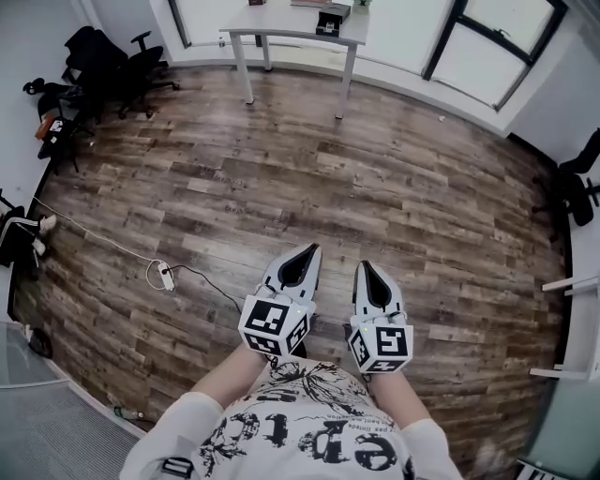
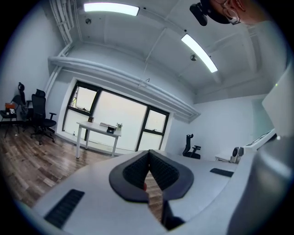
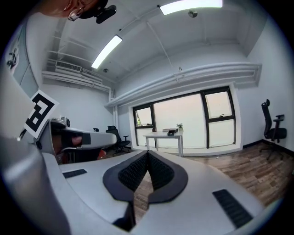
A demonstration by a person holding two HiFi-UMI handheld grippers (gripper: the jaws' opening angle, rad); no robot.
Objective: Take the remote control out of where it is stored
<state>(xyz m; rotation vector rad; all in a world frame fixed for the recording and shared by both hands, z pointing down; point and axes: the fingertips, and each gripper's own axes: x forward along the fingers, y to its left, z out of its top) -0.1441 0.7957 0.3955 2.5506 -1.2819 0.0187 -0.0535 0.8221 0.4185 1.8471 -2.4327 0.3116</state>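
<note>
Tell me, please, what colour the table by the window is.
The table is white; head view.

White T-shirt (image 1: 309, 417) printed black; left hand-held gripper (image 1: 312, 248) and right hand-held gripper (image 1: 362, 266) are white.

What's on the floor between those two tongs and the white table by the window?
Only bare wooden floor up to the table, seen in the head view.

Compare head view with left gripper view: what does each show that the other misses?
Head view only: the power strip and its cable on the floor, and the person's printed shirt. Left gripper view only: the ceiling light strips overhead. Both: the left gripper, jaws shut on nothing, the white table by the window, the wood floor, and the black office chairs.
</note>
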